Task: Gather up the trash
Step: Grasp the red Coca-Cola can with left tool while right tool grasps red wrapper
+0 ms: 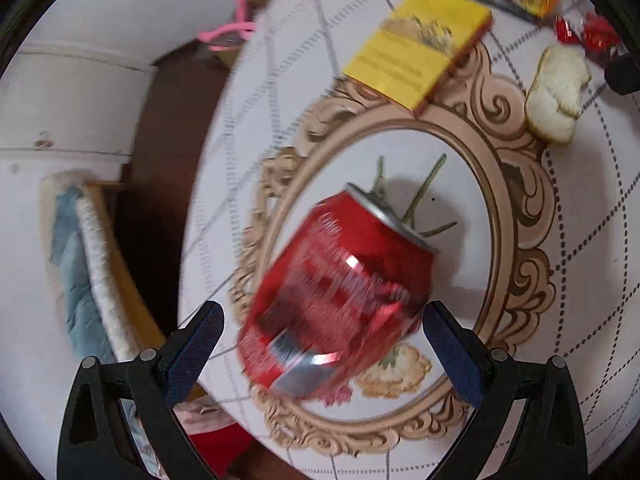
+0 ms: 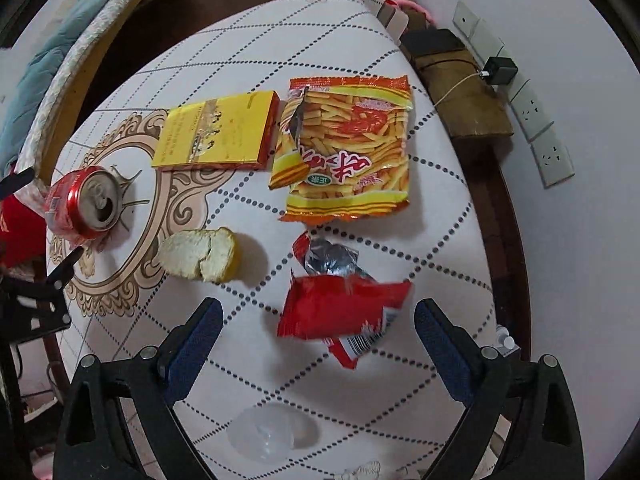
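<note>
A red soda can [image 1: 340,288] lies tilted on the round white table [image 1: 580,240], between the wide-open fingers of my left gripper [image 1: 322,344]; the fingers do not touch it. The can also shows in the right wrist view [image 2: 86,204], with the left gripper's fingertips [image 2: 66,266] beside it. My right gripper [image 2: 316,344] is open above a torn red wrapper [image 2: 344,312]. An orange snack bag [image 2: 348,148], a yellow box [image 2: 218,130] and a piece of peel [image 2: 200,254] lie on the table.
A clear plastic cup [image 2: 272,434] lies near the table's front edge. A bed with a blue blanket [image 1: 80,280] stands left of the table. Wall sockets and a charger [image 2: 498,70] are at the right. The yellow box [image 1: 420,44] and peel [image 1: 558,94] lie beyond the can.
</note>
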{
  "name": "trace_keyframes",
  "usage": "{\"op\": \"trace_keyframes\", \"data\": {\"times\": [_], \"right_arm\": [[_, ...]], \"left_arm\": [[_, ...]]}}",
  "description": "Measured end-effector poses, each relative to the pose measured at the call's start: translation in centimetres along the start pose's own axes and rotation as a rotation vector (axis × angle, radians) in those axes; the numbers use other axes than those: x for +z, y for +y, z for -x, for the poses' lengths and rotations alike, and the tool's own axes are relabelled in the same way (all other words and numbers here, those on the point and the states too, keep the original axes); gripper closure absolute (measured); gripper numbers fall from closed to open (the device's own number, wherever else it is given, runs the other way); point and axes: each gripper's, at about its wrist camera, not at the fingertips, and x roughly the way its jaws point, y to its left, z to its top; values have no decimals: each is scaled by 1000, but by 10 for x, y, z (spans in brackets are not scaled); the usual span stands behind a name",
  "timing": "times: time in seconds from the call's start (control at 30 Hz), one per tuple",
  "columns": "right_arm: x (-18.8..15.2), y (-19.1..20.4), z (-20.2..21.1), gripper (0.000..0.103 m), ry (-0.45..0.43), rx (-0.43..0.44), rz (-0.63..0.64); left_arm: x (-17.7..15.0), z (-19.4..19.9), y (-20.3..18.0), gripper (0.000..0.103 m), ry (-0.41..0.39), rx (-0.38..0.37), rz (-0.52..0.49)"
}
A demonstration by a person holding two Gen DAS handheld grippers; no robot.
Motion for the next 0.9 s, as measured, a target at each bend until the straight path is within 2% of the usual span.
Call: {"op": "trace_keyframes", "data": {"times": [0.07,0.13,0.17,0.2,0.33,0.4,0.43,0.47,0.5,0.53,0.6,0.63,0.7,0.73,0.77,0.8,0.9], "right_arm": [[0,2,-3,5,10,-3,5],[1,4,-6,5,18,-4,11],[1,4,-6,5,18,-4,13],[1,5,-6,5,17,-2,13],[-3,1,-1,5,10,34,-6],[-8,-2,4,5,1,59,-28],[-10,-3,6,5,-3,63,-32],[-12,-4,8,5,-8,71,-34],[-13,-5,9,5,-13,73,-31],[-13,-6,9,5,-16,70,-28],[-12,-6,8,5,-23,51,-18],[-11,-5,6,5,-26,42,-13],[-10,-3,4,9,-36,22,-6],[-9,-3,4,14,-44,18,-3],[-7,-3,3,27,-50,11,6],[-7,-2,2,39,-52,4,12],[-9,-1,1,46,-64,-6,10]], "left_arm": [[3,-7,-2,3,13,-18,2],[6,-3,5,9,13,-63,64],[7,-3,6,9,14,-65,85],[5,0,8,10,11,-98,118],[-5,13,10,11,-4,-215,283],[-13,12,10,12,47,-252,395],[-19,11,10,12,77,-306,479],[-22,10,11,12,89,-348,520],[-25,8,11,12,91,-397,567],[-27,8,8,12,67,-410,588],[-25,3,2,12,64,-397,584],[-24,0,1,8,69,-380,586],[-23,4,0,13,15,-363,616],[-22,7,-1,18,-7,-330,620],[-20,11,-2,32,-20,-288,614],[-18,13,-4,33,-30,-286,618],[-16,22,-11,34,-42,-270,657]]}}
